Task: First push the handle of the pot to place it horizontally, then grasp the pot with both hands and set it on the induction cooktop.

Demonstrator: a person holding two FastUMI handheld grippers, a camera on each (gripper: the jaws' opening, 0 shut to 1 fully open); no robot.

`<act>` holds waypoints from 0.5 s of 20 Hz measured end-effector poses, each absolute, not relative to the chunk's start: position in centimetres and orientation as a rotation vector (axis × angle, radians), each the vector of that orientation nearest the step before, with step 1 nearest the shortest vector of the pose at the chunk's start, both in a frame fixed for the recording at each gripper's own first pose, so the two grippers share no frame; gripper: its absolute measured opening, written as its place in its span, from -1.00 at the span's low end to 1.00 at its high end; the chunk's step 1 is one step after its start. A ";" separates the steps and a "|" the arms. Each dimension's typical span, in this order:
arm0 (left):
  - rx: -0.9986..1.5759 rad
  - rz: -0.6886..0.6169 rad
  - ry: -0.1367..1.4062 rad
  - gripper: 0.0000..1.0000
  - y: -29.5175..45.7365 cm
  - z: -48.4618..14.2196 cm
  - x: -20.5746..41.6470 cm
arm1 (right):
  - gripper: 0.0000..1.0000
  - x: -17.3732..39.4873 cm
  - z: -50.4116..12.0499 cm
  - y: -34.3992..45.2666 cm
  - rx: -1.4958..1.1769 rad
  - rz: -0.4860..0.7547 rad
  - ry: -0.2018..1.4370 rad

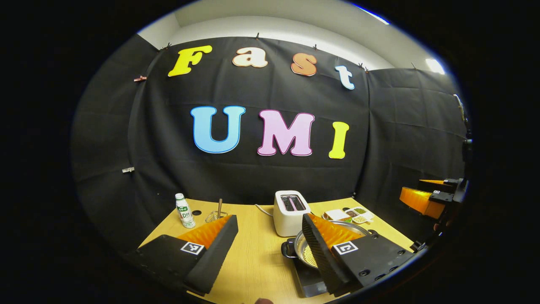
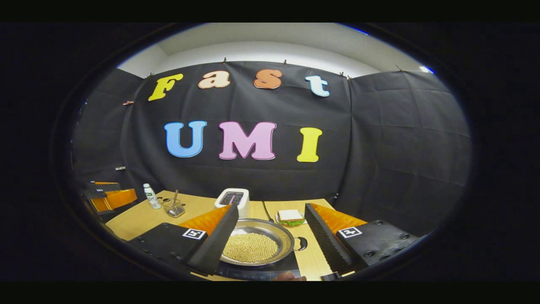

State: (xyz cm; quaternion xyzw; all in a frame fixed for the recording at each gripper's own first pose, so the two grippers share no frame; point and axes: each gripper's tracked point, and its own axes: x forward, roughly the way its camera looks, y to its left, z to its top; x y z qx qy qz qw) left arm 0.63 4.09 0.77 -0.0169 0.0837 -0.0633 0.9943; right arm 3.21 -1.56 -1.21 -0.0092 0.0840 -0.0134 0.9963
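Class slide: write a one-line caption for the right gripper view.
Open right tool above a bean-filled pot resting on the induction cooktop, toaster behind.

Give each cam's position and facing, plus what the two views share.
Left gripper view: rides the left tongs, facing the booth wall over the table; the right tongs hover far right.
Right gripper view: rides the right tongs, above the pot; the left tongs show far left.
Shared: pot, toaster, bottle.
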 end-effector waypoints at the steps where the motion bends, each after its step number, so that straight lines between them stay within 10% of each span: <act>1: -0.031 -0.129 0.164 0.91 4.0 0.9 0.7 | 0.95 3.2 -1.2 -1.7 -0.018 -0.031 0.168; 10: -0.030 -0.141 0.153 0.91 3.1 1.2 0.3 | 0.95 2.9 -1.4 -2.1 -0.010 -0.039 0.178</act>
